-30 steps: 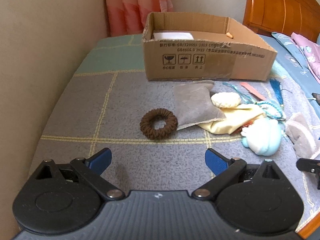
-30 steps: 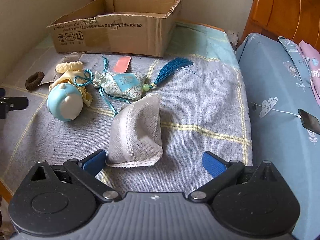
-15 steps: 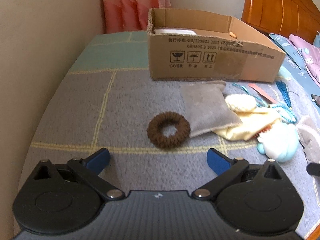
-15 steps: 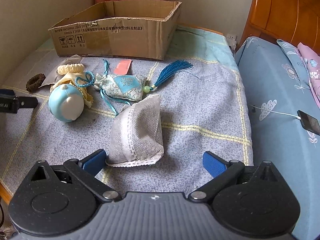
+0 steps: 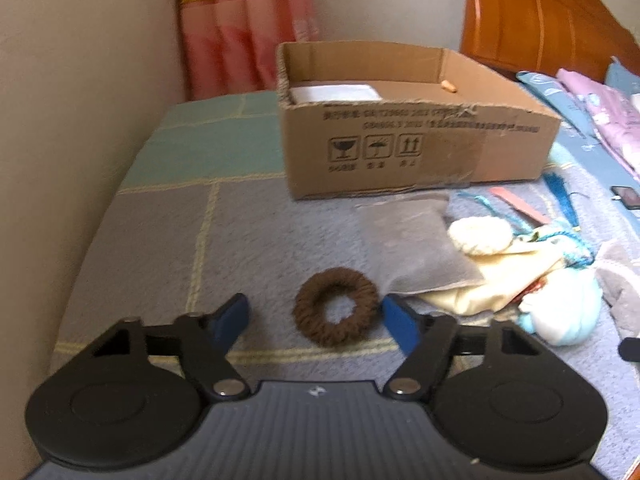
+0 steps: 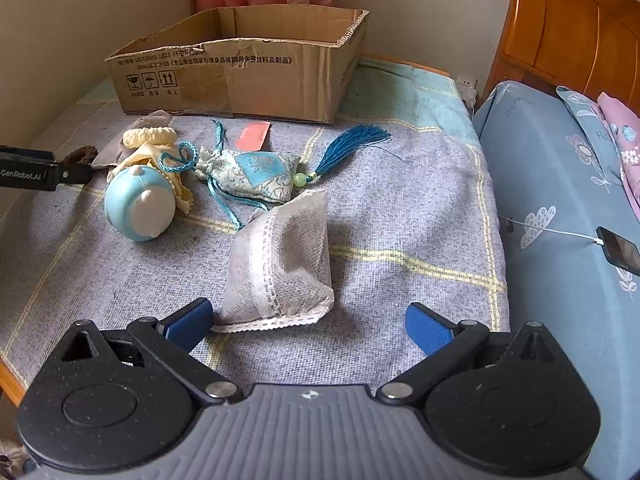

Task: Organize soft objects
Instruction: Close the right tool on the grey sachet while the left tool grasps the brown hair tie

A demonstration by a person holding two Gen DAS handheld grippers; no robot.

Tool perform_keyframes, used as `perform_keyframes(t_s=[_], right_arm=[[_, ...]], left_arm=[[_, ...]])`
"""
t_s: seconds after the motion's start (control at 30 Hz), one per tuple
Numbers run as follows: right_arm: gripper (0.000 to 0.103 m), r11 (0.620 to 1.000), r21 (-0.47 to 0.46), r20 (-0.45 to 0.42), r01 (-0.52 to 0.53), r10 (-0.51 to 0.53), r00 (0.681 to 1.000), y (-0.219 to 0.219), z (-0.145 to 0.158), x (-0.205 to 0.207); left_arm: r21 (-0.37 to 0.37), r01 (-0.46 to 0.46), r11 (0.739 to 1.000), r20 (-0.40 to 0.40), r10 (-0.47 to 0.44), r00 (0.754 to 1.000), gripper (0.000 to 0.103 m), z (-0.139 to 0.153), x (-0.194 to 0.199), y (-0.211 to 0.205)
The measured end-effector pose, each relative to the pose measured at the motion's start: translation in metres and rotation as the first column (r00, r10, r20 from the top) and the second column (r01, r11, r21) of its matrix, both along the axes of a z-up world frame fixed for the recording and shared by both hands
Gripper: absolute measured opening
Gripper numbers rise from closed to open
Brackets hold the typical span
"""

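A brown scrunchie (image 5: 336,306) lies flat on the grey checked blanket (image 5: 160,240). My left gripper (image 5: 316,318) straddles it, jaws closing. The right pad sits at the scrunchie's edge, while a gap remains on the left side. In the right wrist view my right gripper (image 6: 310,324) stands open. A white mesh sachet (image 6: 280,256) lies just ahead of it, near its left finger. Beyond lie a blue-and-white round plush (image 6: 138,206), a blue embroidered sachet with tassel (image 6: 252,176) and a cream scrunchie (image 6: 148,136). A grey sachet (image 5: 412,240) lies behind the brown scrunchie.
An open cardboard box (image 5: 400,148) stands at the back of the blanket with a white item inside. A wall runs along the left. To the right lie blue bedding (image 6: 560,184), a phone on a cable (image 6: 618,250) and a wooden headboard (image 6: 568,28).
My left gripper has come forward over the brown scrunchie and its jaws have narrowed around it. The right gripper and the white sachet have stayed put.
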State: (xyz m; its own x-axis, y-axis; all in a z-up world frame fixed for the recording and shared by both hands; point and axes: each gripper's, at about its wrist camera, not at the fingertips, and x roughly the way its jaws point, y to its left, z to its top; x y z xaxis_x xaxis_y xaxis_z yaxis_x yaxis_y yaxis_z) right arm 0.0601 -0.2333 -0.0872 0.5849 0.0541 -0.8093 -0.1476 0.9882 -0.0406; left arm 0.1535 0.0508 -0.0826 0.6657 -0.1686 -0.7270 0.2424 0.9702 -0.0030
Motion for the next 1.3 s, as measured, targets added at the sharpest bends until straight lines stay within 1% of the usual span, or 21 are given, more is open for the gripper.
perform_keyframes(t_s=[0.07, 0.1, 0.13, 0.23, 0.47, 0.57, 0.77, 0.87, 1.03, 1.17, 1.2, 1.27, 1.3], right_arm=[[0.103, 1.000, 0.000, 0.004, -0.002, 0.002, 1.000, 0.000, 0.000, -0.001], [0.103, 1.000, 0.001, 0.006, -0.002, 0.002, 1.000, 0.000, 0.000, -0.001], [0.103, 1.000, 0.001, 0.008, -0.002, 0.002, 1.000, 0.000, 0.000, -0.001], [0.103, 1.000, 0.001, 0.013, -0.003, 0.003, 1.000, 0.001, 0.000, -0.002], [0.103, 1.000, -0.006, 0.009, 0.002, -0.002, 1.000, 0.003, 0.000, -0.002], [0.103, 1.000, -0.018, 0.003, -0.023, 0.023, 1.000, 0.009, 0.002, 0.000], [0.103, 0.996, -0.025, 0.016, -0.085, 0.085, 0.996, 0.025, 0.001, 0.010], [0.103, 0.995, -0.001, 0.015, -0.097, 0.097, 0.995, 0.026, -0.001, 0.017], [0.103, 0.994, -0.011, 0.002, -0.108, 0.108, 0.994, 0.028, 0.003, 0.023], [0.103, 0.993, 0.003, 0.034, -0.115, 0.115, 0.993, 0.030, 0.012, 0.023], [0.101, 0.993, -0.012, 0.041, -0.115, 0.115, 0.992, 0.031, 0.012, 0.023], [0.090, 0.992, -0.043, 0.036, -0.118, 0.120, 0.992, 0.034, 0.010, 0.024], [0.087, 0.992, -0.052, 0.027, -0.115, 0.116, 0.993, 0.034, 0.008, 0.025]], left_arm=[[-0.014, 0.011, 1.000, 0.003, -0.011, 1.000, 0.055, 0.002, 0.000, 0.000], [-0.014, 0.019, 1.000, 0.005, -0.019, 1.000, 0.050, 0.002, 0.000, -0.002], [-0.015, 0.028, 1.000, 0.005, -0.028, 1.000, 0.043, 0.003, -0.001, -0.003], [-0.011, 0.016, 1.000, 0.001, -0.016, 1.000, 0.038, 0.003, -0.004, -0.004], [-0.009, -0.021, 1.000, -0.019, 0.021, 1.000, 0.038, 0.006, -0.025, 0.003], [-0.014, -0.031, 0.999, -0.021, 0.031, 0.999, 0.038, 0.007, -0.030, 0.005], [-0.014, -0.038, 0.999, -0.022, 0.038, 0.999, 0.038, 0.008, -0.030, 0.005], [-0.015, -0.039, 0.999, -0.021, 0.038, 0.999, 0.038, 0.008, -0.029, 0.005], [-0.014, -0.038, 0.999, -0.023, 0.038, 0.999, 0.038, 0.008, -0.030, 0.005], [-0.015, -0.042, 0.999, -0.022, 0.042, 0.999, 0.038, 0.008, -0.029, 0.005], [-0.015, -0.042, 0.999, -0.021, 0.042, 0.999, 0.038, 0.008, -0.028, 0.005], [-0.014, -0.040, 0.999, -0.019, 0.040, 0.999, 0.038, 0.007, -0.028, 0.005], [-0.014, -0.039, 0.999, -0.019, 0.039, 0.999, 0.039, 0.007, -0.028, 0.005]])
